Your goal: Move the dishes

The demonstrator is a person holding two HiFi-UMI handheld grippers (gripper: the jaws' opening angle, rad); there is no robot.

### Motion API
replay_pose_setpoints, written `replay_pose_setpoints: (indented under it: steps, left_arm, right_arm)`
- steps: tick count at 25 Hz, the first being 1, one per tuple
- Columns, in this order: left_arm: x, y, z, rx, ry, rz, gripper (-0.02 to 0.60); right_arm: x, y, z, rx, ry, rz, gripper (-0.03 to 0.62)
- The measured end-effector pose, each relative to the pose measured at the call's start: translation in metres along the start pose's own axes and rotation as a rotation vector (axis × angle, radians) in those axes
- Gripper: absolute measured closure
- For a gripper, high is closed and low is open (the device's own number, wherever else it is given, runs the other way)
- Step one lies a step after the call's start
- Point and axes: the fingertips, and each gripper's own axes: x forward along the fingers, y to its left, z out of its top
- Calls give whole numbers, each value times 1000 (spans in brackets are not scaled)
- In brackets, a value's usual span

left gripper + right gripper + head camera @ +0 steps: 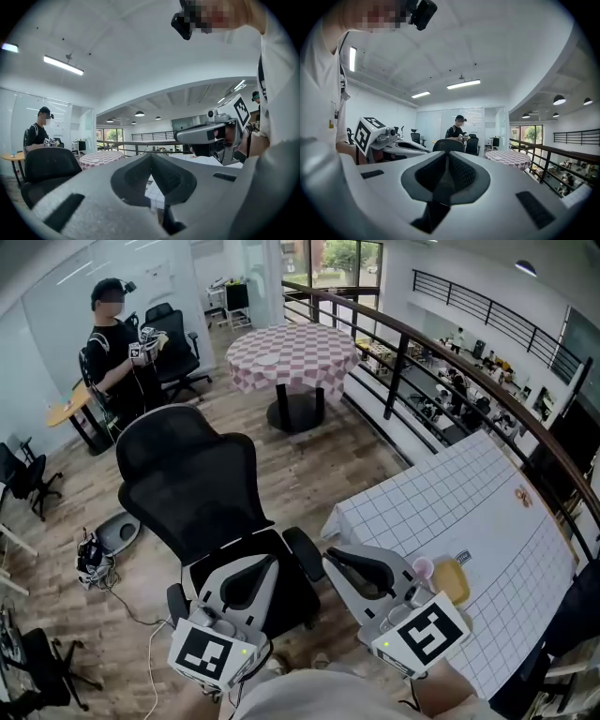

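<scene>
The left gripper (265,562) and right gripper (330,557) hang level by a chair (192,474), each with its 2 jaws pressed together on nothing. A yellow dish (451,579) and pink cup (423,568) sit side by side at the near edge of the table (469,493), just beyond the right gripper.

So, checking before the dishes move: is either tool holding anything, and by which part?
Nothing is held: the left tool and the right tool are both shut, with nothing between them.
</scene>
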Motion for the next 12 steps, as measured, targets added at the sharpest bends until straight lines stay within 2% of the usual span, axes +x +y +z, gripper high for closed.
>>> replay_pose_setpoints:
  steps: [3,6,9,12]
  left_arm:
    - [-13,10,1,-14,15,20,568]
    - [-24,23,0,9,2,34,568]
    - [-31,27,2,-3,16,38,568]
    - [-33,32,13,23,-6,41,568]
  right_arm:
    - [12,5,6,-10,-12,4,562]
    - [25,13,11,-25,-16,12,563]
    - [33,19,11,-27,9,23,563]
    - [37,21,18,-43,9,31,564]
